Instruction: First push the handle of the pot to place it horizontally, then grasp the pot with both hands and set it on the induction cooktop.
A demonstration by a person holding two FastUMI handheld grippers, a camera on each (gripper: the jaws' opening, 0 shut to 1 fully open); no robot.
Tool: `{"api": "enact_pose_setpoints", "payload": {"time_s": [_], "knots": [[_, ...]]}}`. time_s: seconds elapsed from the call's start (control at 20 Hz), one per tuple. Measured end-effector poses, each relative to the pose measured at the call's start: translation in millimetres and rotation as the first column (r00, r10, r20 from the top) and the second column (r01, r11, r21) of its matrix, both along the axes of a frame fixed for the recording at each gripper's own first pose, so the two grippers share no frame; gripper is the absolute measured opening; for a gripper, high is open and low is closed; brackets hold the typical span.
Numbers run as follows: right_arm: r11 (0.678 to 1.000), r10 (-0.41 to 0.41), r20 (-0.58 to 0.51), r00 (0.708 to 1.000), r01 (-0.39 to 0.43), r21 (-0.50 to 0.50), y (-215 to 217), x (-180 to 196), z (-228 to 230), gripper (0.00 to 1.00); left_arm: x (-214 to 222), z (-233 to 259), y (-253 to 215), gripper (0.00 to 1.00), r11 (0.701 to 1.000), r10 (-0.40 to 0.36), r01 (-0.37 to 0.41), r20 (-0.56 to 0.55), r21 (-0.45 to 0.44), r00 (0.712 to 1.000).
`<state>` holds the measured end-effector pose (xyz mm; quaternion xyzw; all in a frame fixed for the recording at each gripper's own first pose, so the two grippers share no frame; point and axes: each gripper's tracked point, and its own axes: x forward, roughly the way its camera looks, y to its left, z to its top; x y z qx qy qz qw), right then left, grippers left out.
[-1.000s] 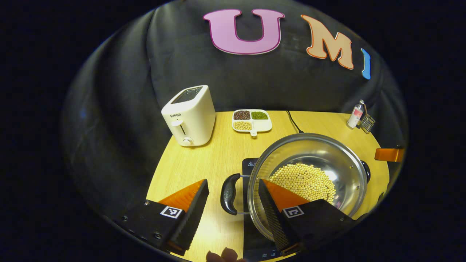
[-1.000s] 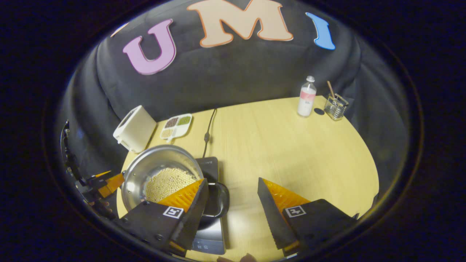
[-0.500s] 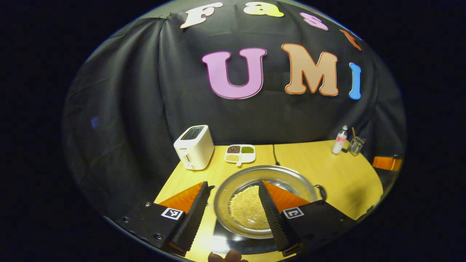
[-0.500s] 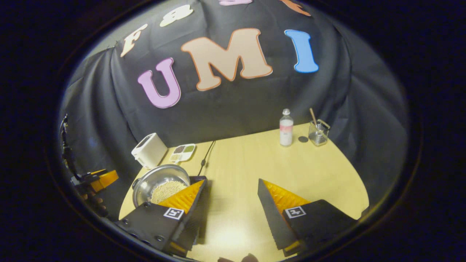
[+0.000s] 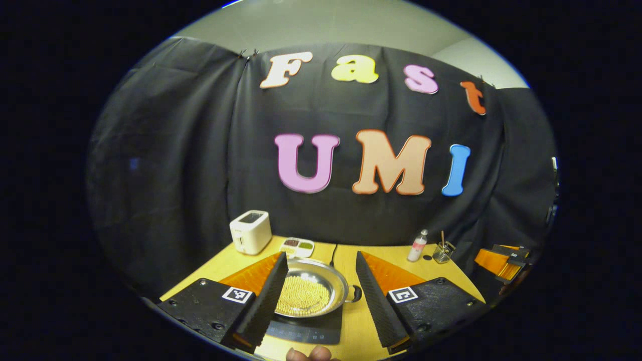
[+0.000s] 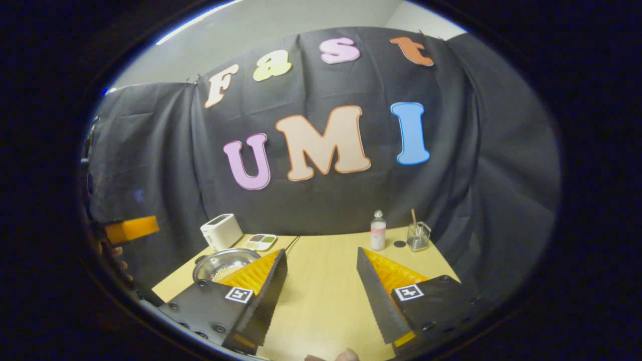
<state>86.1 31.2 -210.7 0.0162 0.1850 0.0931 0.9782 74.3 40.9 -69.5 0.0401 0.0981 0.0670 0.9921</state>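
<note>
Your left gripper [image 5: 317,293] and right gripper [image 6: 321,296] both gape wide, holding nothing. The left gripper view shows you the pot [image 5: 321,286] sitting on the induction cooktop [image 5: 306,331]; the right gripper view catches just its rim [image 6: 220,258] by the toaster [image 6: 221,231].

The pale wooden worktop [image 5: 351,321] carries a white toaster [image 5: 250,231] at its far left, with a divided dish of beans [image 5: 297,246] just beside it. Nearer sits the induction cooktop [image 5: 307,330], its cord [image 5: 333,252] running back. Far right stand a small bottle [image 5: 418,245] and a glass holder [image 5: 443,251].
</note>
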Motion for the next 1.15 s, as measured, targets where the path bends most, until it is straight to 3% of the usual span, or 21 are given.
{"api": "enact_pose_setpoints", "payload": {"time_s": [0.15, 0.3, 0.4, 0.45, 0.55, 0.6, 0.85, 0.95, 1.0, 1.15], "knots": [[1.0, 0.021, 0.045, 0.999, -0.022, 0.008, 8, -12, 22, 0.82, -4, 40, -27, 0.83, 0.996, -0.053, 0.045, 0.115, 0.077, 0.992], [1.0, -0.004, 0.15, 0.989, 0.004, -0.001, 14, -6, 48, 0.82, -15, 43, -56, 0.82, 0.99, -0.13, 0.124, 0.118, 0.062, 0.984], [0.999, 0.009, 0.194, 0.981, 0.0, -0.046, 22, -9, 63, 0.84, -24, 50, -51, 0.84, 0.991, -0.13, 0.124, 0.13, 0.049, 0.983], [0.998, 0.019, 0.2, 0.98, -0.006, -0.068, 27, -13, 67, 0.84, -29, 54, -48, 0.9, 0.99, -0.135, 0.129, 0.137, 0.047, 0.981], [0.996, 0.03, 0.225, 0.974, -0.011, -0.085, 41, -17, 79, 0.85, -37, 59, -40, 0.87, 0.988, -0.144, 0.135, 0.148, 0.072, 0.979], [0.996, 0.021, 0.23, 0.973, 0.0, -0.092, 44, -18, 82, 0.84, -39, 57, -34, 0.83, 0.988, -0.144, 0.134, 0.143, 0.078, 0.979], [0.992, 0.004, 0.211, 0.978, 0.023, -0.126, 58, -46, 81, 0.85, -56, 43, -28, 0.88, 0.987, -0.159, 0.159, 0.118, 0.01, 0.98], [0.987, 0.006, 0.219, 0.976, 0.03, -0.157, 57, -57, 84, 0.86, -60, 45, -25, 0.84, 0.986, -0.167, 0.168, 0.131, 0.003, 0.977], [0.985, -0.002, 0.217, 0.976, 0.039, -0.168, 54, -64, 83, 0.89, -62, 44, -25, 0.88, 0.985, -0.169, 0.171, 0.13, -0.001, 0.977], [0.984, -0.042, 0.22, 0.975, 0.079, -0.16, 47, -75, 90, 0.87, -70, 47, -28, 0.86, 0.98, -0.201, 0.201, 0.128, 0.01, 0.971]]}}
